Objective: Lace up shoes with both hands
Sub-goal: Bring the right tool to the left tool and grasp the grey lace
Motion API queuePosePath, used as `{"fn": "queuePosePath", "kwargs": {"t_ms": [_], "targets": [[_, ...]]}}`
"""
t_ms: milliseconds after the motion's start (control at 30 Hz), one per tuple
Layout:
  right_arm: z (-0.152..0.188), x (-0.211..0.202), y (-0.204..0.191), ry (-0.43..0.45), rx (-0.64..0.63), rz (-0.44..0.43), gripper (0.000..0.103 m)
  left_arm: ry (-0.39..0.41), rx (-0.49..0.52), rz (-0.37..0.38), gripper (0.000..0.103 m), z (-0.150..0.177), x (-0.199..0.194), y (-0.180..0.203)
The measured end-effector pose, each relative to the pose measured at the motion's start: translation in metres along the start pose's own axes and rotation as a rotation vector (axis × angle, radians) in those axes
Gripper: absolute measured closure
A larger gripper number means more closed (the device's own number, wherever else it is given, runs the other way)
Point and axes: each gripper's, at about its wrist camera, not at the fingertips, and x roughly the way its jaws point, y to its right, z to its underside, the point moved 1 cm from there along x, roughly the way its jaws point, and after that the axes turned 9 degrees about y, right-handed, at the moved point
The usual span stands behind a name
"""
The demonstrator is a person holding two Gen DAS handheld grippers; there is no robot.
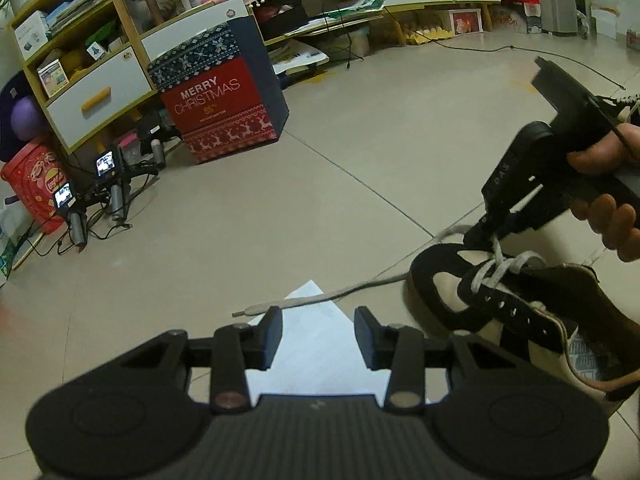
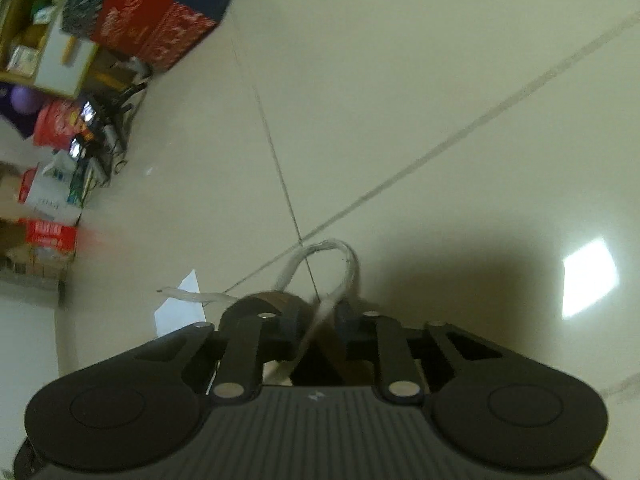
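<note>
A black and cream shoe (image 1: 452, 304) lies on the tiled floor at the right of the left wrist view, toe toward the room. Its white lace (image 1: 494, 268) crosses over the lowest eyelets. One free lace end (image 1: 304, 302) trails left across a white paper sheet (image 1: 320, 352). My left gripper (image 1: 319, 336) hovers open over that paper, just behind the lace end, with nothing between its fingers. A hand holds my right gripper (image 1: 490, 236) down at the shoe's toe. In the right wrist view this gripper (image 2: 318, 318) is shut on a lace strand that loops (image 2: 348, 264) ahead of it.
A red and navy Christmas box (image 1: 224, 96) stands on the floor at the back left, in front of a shelf unit with drawers (image 1: 96, 92). Small cameras on stands (image 1: 104, 168) and a red tin (image 1: 36, 184) sit at the far left. Bare tiles lie between.
</note>
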Motion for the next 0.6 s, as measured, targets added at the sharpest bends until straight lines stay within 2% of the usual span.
{"fn": "queuePosePath", "kwargs": {"t_ms": [67,133,233,367,500,600], "targets": [[0.003,-0.001,-0.011,0.018,-0.060,-0.014,0.099,0.009,0.005,-0.012,0.062,0.000,0.000,0.001],[0.005,-0.021,-0.029,0.100,-0.208,-0.057,0.100,0.021,0.017,-0.021,0.062,-0.002,-0.001,0.002],[0.019,-0.056,-0.070,0.281,-0.530,-0.106,0.100,0.036,0.043,-0.033,0.062,-0.005,-0.001,0.001],[0.059,-0.093,-0.113,0.468,-0.951,-0.140,0.100,0.075,0.115,-0.054,0.062,-0.010,-0.004,0.000],[0.097,-0.109,-0.129,0.552,-1.182,-0.180,0.100,0.111,0.194,-0.083,0.062,-0.015,-0.009,0.001],[0.112,-0.118,-0.131,0.606,-1.241,-0.197,0.100,0.133,0.214,-0.061,0.062,-0.016,-0.013,0.007]]}}
